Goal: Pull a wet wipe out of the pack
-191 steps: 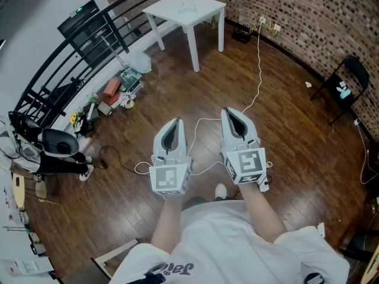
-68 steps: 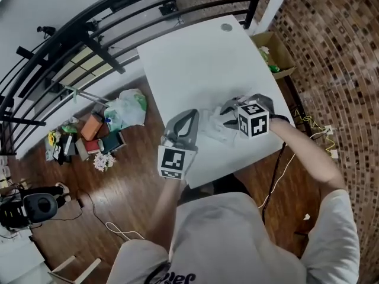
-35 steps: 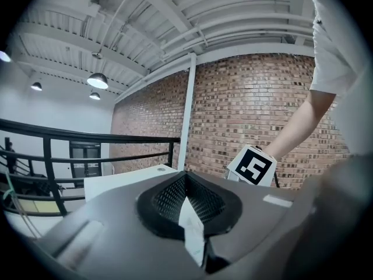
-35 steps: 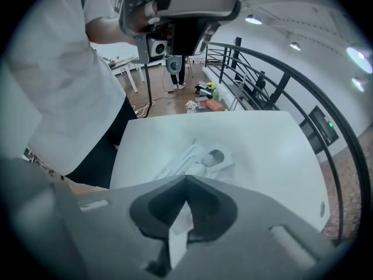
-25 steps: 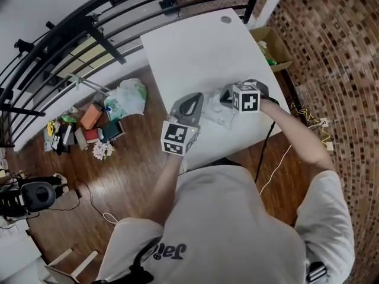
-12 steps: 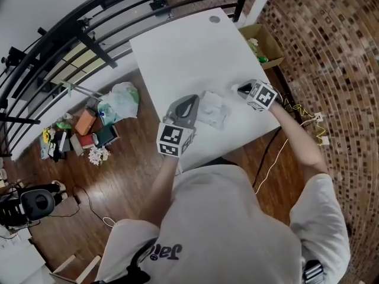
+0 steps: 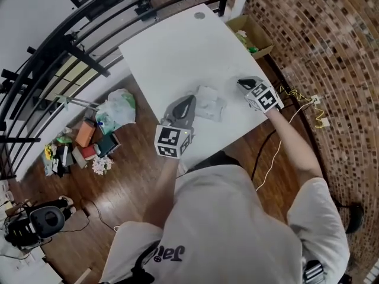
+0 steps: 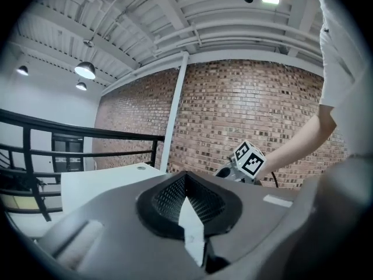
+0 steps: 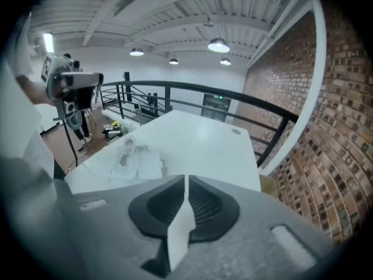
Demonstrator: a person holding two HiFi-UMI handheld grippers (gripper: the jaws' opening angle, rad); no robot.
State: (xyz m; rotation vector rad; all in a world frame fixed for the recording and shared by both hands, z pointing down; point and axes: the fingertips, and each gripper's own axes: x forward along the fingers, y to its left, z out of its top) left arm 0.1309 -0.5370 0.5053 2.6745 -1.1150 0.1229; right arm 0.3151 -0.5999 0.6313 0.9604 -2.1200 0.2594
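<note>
Nearest us, the print on the shirt (image 7: pixel 169 253) is partly cut off, so we cannot read it whole. Just ahead, the left tongs (image 7: pixel 188 101) hover at the near edge of the desk (image 7: pixel 177 52), tips together with nothing seen between them. They are just beside the wet wipe pack (image 7: pixel 208 104), which lies on the desk with its top rumpled; its label is too small to read. Further right, well apart from the pack, the right tongs (image 7: pixel 243 83) are opening. A narrow white slit shows between the pads, and we cannot tell whether it is wipe or bare desk. We judge the pull to be ending in a release. Next we must check that a wipe lies free; if not, we go for the pack's opening.
</note>
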